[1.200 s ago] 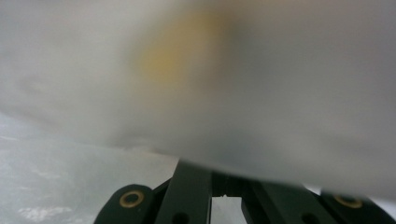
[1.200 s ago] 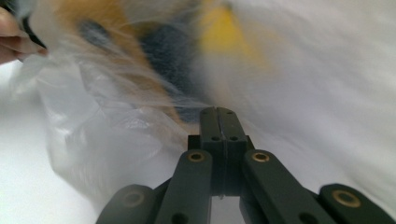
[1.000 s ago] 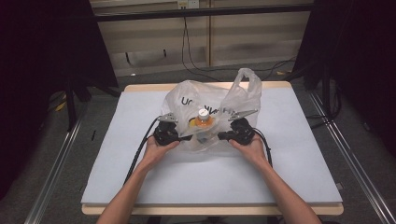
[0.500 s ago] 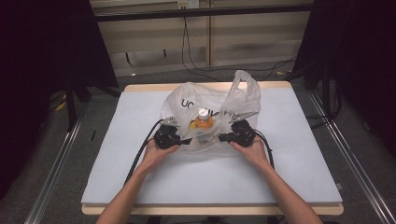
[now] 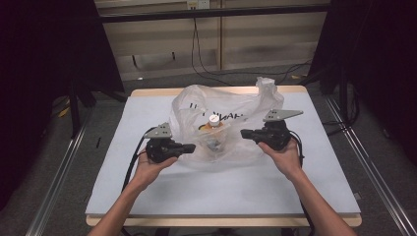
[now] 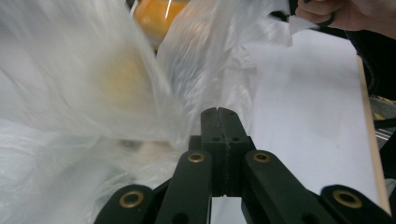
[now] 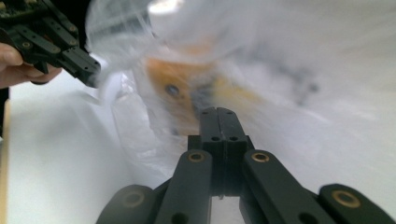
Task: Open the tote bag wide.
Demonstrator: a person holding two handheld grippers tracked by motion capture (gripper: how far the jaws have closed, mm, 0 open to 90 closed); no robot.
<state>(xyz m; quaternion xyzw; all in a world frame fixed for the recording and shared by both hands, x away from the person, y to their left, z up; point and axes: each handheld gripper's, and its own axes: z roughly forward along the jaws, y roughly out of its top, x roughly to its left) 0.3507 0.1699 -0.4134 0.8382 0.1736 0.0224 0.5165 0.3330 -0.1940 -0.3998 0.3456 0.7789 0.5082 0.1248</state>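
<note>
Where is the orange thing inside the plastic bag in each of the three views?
High view: orange item at the centre, inside the plastic bag, under a white cap.
Left gripper view: top centre, blurred.
Right gripper view: centre left, blurred.
Shared landmark: the white table top.

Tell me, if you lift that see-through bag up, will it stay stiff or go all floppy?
Probably floppy: the plastic bag looks thin and crinkled, sagging around the bottle inside. The bag itself seems light, but the bottle would likely weigh down the bottom and could tip or slide around.
</note>
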